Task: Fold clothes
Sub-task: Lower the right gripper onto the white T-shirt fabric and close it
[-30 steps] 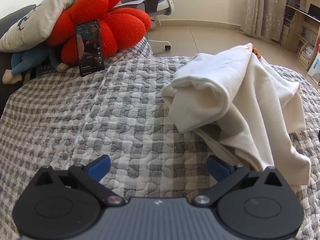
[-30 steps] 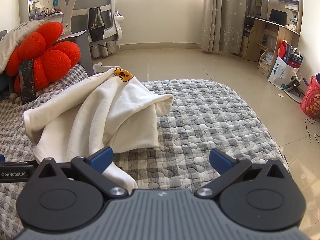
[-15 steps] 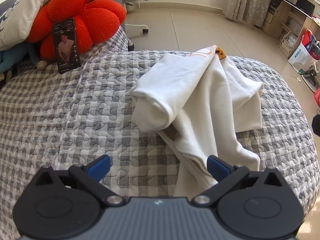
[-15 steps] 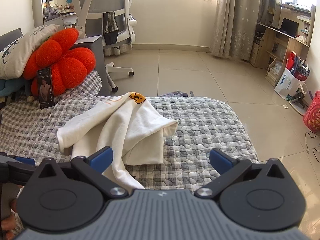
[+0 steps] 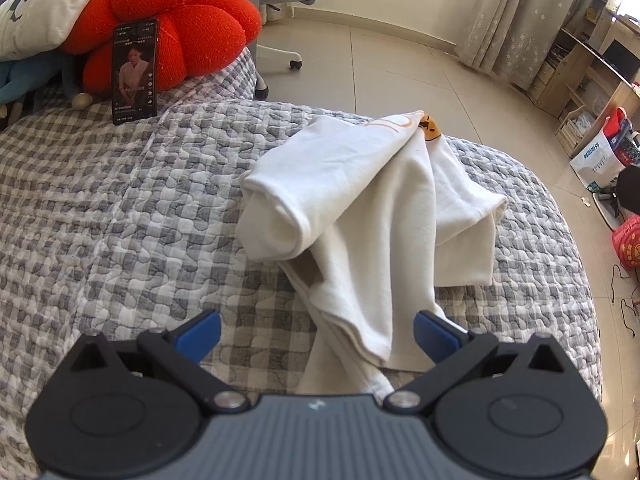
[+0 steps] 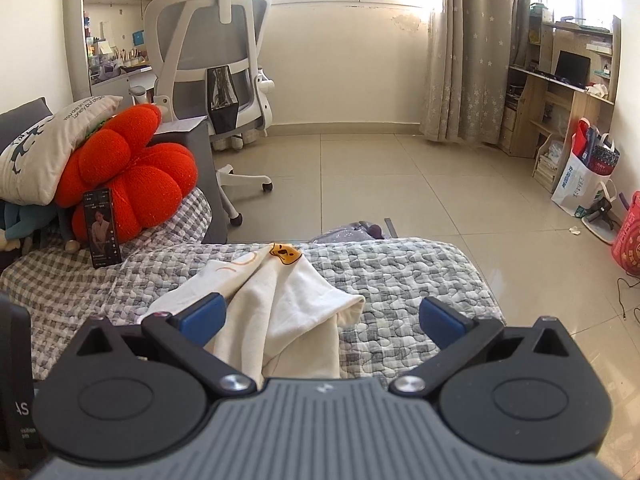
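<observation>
One cream garment [image 5: 372,216], crumpled and loosely rolled, lay on the grey checked quilt [image 5: 120,216] toward its floor-side edge; we noted a small yellow-and-brown print [image 6: 285,254] at the garment's far end. Left gripper [image 5: 316,334]: we logged its jaws spread wide and holding nothing, poised over the garment's near hem. Right gripper [image 6: 322,318]: jaws likewise wide apart and empty, raised above the garment's near side. Beyond the garment, at the quilt's far left corner, we recorded a red flower cushion [image 5: 176,24], a phone [image 5: 134,72] propped upright against it, and a white printed pillow [image 6: 44,148] leaning on top. A white office chair [image 6: 216,64] stood on the tiled floor past the cushion.
</observation>
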`<state>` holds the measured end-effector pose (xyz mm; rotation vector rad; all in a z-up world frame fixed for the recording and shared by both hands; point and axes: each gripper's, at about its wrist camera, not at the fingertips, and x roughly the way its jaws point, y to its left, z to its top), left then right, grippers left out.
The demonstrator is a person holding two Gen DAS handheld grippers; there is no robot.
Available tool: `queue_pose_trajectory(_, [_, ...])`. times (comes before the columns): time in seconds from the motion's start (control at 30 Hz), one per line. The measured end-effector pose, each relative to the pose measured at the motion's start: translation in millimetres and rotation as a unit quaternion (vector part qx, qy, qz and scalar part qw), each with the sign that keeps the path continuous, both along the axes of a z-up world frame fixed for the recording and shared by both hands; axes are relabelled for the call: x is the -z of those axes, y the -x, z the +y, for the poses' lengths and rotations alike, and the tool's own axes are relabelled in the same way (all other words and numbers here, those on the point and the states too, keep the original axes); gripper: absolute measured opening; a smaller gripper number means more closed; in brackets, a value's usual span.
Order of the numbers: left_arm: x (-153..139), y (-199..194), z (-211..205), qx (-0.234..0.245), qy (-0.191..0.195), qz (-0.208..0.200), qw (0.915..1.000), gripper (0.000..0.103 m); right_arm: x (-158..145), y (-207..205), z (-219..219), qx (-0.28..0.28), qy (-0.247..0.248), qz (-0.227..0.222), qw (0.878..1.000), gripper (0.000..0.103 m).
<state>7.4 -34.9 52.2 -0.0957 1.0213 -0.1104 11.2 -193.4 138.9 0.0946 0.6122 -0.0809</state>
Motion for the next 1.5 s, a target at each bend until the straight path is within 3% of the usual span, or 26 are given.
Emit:
queue_pose_trajectory(0.1, [3.1,-1.6,-0.8,0.002,-0.018,-0.018,0.9997,0.103,4.0,-3.4,-1.0,-0.007,-0.005,-0.019,1.0,0.103])
queue_pose_trajectory(0.27, [7.9,-4.2,0.4,0.006,-0.017,-0.041,0.999,0.103,15.1,-9.3,2.0,-0.014,0.032,-0.024,0.999,0.103])
queue_pose_trajectory(0.47, [20.8,-12.0,1.1,0.015,-0.029,-0.035,0.9989,0.103,34.2,-13.4,-2.7,-0.005,0.03,-0.004,1.0,0.103])
queue_pose_trajectory(0.6, [29.2,-18.6,5.6,0.025,-0.022,-0.009,0.9994,0.102,41.6,-19.0,-0.8,-0.017,0.023,0.009,1.0,0.103])
queue_pose_trajectory(0.73, [31.6,-16.8,8.5,0.024,-0.031,-0.017,0.9991,0.102,48.6,-24.5,3.6,-0.029,0.023,0.02,0.999,0.103])
queue_pose_trajectory(1.2, [32.1,-17.4,14.6,0.012,-0.025,-0.027,0.9992,0.102,63.5,-32.8,0.9,-0.055,-0.045,0.06,0.996,0.103])
queue_pose_trajectory(1.37, [33.6,-20.3,18.3,0.01,-0.008,-0.012,0.9999,0.102,64.6,-34.0,-1.6,-0.076,-0.075,0.068,0.992,0.103])
queue_pose_trajectory(1.5, [30.3,-22.6,25.6,0.002,0.025,-0.02,0.9995,0.101,70.7,-39.1,-15.6,-0.042,-0.097,0.07,0.992,0.103])
